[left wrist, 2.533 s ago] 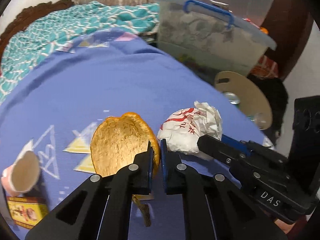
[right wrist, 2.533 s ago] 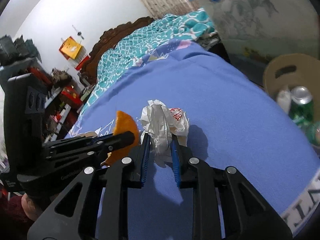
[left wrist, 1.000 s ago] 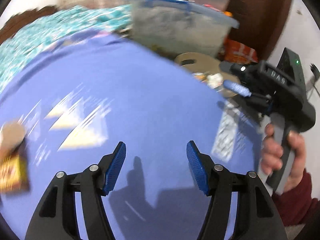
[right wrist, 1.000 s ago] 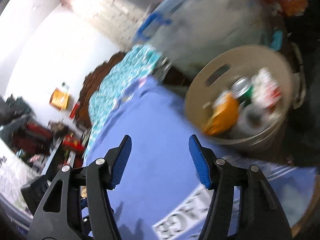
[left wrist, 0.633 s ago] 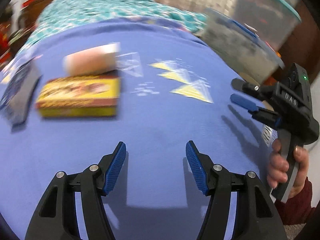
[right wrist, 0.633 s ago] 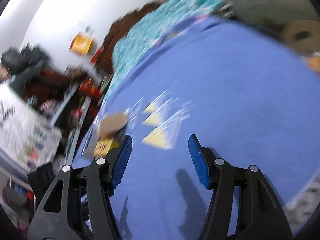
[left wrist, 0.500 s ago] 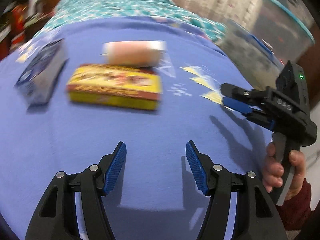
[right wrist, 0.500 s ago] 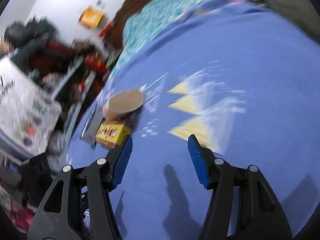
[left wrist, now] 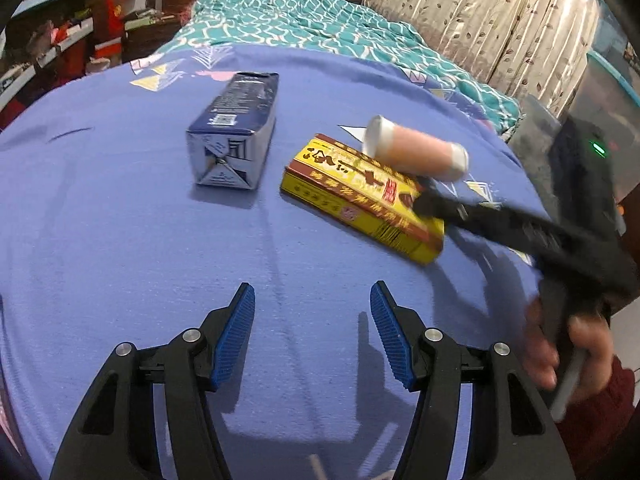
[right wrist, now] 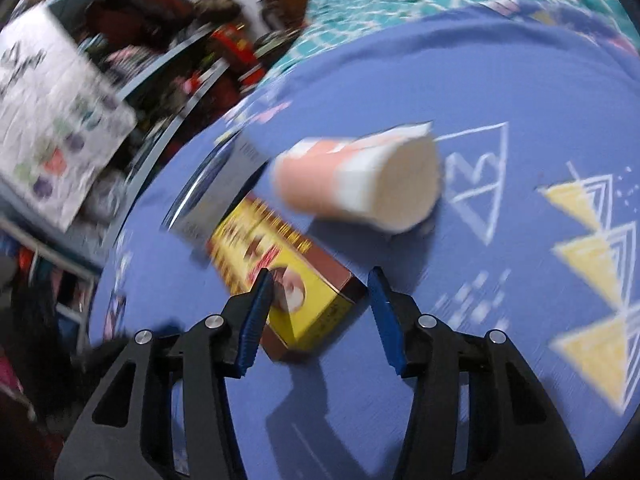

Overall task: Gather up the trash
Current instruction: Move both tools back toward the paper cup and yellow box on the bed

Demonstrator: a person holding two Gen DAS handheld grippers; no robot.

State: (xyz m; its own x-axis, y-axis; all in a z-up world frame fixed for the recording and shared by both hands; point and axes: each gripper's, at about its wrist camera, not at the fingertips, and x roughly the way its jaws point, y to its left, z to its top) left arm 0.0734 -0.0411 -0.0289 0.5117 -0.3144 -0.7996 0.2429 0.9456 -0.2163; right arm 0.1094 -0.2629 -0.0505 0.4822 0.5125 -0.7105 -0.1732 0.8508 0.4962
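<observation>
Fingers [right wrist: 264, 312] closing round yellow box [right wrist: 304, 300].

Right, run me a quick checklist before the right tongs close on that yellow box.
1. Yellow box corner between the right tongs: ok.
2. Pads pressing on the box: not ok; the jaws are closing, not yet in contact.
3. Paper cup clear of the right tongs: ok, it lies beyond the box.
4. Cup resting against the box: cannot tell.
5. Left tongs empty: ok, open over the blue sheet.
6. Blue carton out of the way: ok.
</observation>
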